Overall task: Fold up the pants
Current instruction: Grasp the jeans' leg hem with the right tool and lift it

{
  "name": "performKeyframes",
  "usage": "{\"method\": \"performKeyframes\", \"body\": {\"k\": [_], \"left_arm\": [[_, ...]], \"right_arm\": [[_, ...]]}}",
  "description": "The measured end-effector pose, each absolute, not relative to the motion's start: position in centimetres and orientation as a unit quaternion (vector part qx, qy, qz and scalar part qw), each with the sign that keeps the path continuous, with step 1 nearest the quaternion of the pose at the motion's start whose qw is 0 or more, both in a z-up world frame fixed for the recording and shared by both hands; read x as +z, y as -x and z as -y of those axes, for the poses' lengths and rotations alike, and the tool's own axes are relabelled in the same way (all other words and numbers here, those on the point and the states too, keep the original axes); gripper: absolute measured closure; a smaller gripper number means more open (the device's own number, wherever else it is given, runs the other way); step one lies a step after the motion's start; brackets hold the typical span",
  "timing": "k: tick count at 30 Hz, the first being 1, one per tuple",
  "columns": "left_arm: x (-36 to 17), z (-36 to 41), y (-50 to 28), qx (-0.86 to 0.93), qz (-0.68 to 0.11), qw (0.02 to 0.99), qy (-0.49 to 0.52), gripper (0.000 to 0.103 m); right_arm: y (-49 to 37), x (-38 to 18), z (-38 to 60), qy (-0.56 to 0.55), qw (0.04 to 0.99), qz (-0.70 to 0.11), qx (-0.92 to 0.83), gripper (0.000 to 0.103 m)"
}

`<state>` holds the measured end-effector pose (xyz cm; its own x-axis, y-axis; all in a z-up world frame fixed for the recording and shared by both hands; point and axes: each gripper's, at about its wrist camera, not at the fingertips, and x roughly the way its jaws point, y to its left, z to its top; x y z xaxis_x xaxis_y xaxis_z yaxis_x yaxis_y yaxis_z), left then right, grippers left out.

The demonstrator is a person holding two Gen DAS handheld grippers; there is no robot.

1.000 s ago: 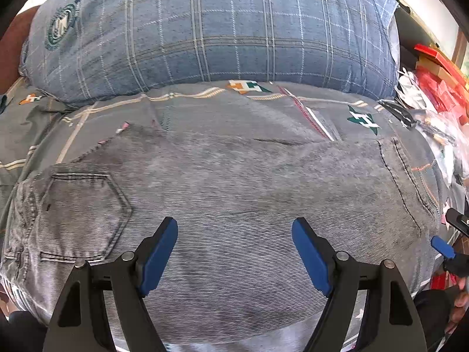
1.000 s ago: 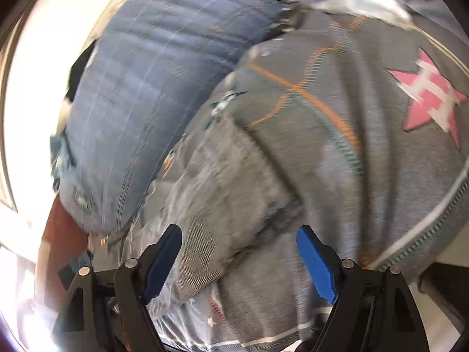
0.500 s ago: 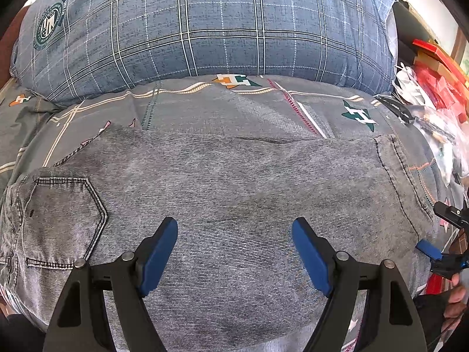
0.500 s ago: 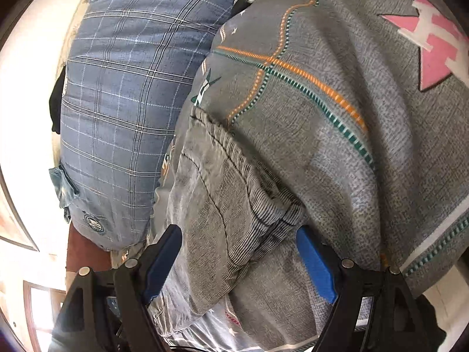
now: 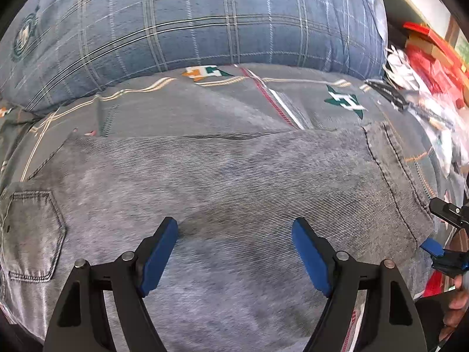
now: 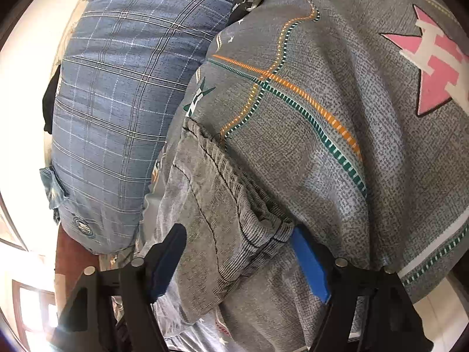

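Grey denim pants (image 5: 234, 182) lie flat across the bed, with a back pocket (image 5: 35, 234) at the left and the stitched hem (image 5: 392, 170) at the right. My left gripper (image 5: 234, 228) hovers open over the middle of the fabric with nothing between its blue pads. My right gripper (image 6: 239, 237) sits at the bunched hem end (image 6: 234, 193). Its jaws are closing with the hem corner between them. The right blue pad (image 6: 307, 258) touches the cloth and the left one stands beside it. The left wrist view also catches the right gripper (image 5: 438, 228) at the pants' right edge.
A grey patterned bedsheet (image 6: 337, 117) covers the bed under the pants. A big blue plaid pillow (image 5: 190, 20) lies along the far side. Red boxes and loose papers (image 5: 425, 58) are piled at the far right. A hand (image 5: 457, 305) shows at the right edge.
My left gripper slid rightward and a little lower over the pants, staying open. My right gripper dropped onto the hem end, and its jaws have narrowed slightly around it.
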<state>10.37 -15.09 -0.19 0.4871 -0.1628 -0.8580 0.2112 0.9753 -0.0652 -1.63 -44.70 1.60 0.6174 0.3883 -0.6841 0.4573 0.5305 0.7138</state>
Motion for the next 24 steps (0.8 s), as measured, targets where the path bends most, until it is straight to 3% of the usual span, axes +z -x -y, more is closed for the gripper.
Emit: {"method": "performKeyframes", "body": {"k": [5,12,18,24], "left_arm": [[-1.3,17.0,-10.8,-0.098,-0.492,0.862,-0.07,0.02],[1.1,16.9,-9.6,-0.11,-0.453,0.882,-0.073,0.02],[-1.4,15.7,-9.9,-0.07,-0.483,0.869,-0.079,0.02],[-1.8,16.1,-10.1,-0.066,-0.478,0.871,-0.093,0.012]], "right_arm": [[1.8,1.4,45.1,-0.466,0.759,-0.453,-0.039,0.059],[1.7,1.2,45.5,-0.464,0.758,-0.458,-0.036,0.061],[1.4,1.5,45.2,-0.444,0.764,-0.467,-0.036,0.061],[0.8,1.9,44.6,-0.402,0.774,-0.488,-0.043,0.071]]}}
